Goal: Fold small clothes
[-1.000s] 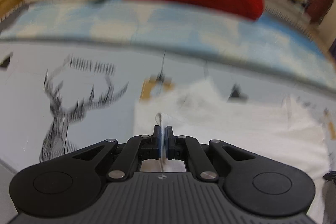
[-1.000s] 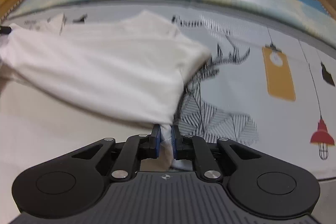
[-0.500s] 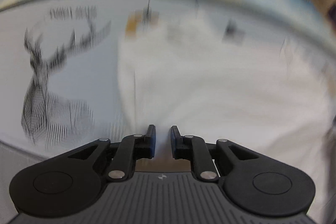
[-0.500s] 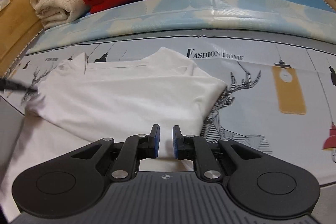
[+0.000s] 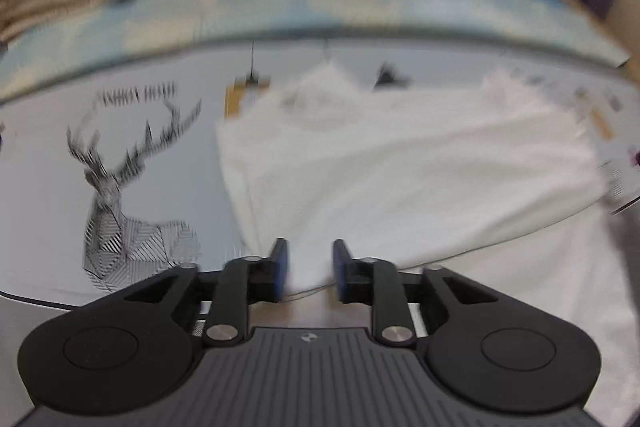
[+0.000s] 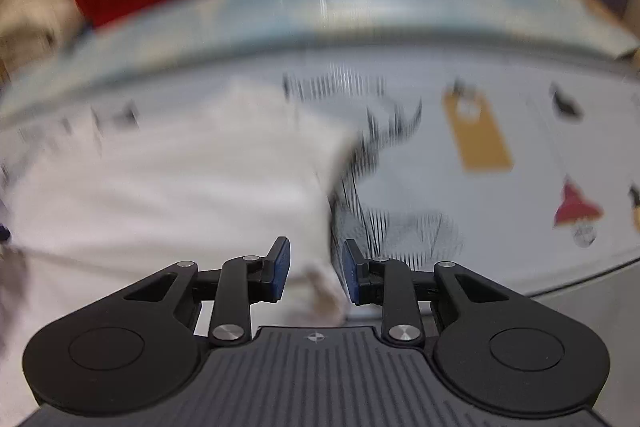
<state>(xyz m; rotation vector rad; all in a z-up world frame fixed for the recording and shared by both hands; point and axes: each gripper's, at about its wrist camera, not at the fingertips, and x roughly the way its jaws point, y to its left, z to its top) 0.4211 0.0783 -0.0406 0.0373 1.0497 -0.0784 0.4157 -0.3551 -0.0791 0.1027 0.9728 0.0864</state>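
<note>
garment: white shirt [image 5: 400, 179], folded over itself, soft creases, blurred, lying flat on the table [image 5: 48, 211] over its deer-and-lamp print | left tongs [image 5: 308, 265]: jaws just been opening, narrow gap, cloth edge below, pads clear of it | right tongs [image 6: 316, 269]: jaws likewise just opening, shirt corner [image 6: 320, 283] between, not pinched
</note>
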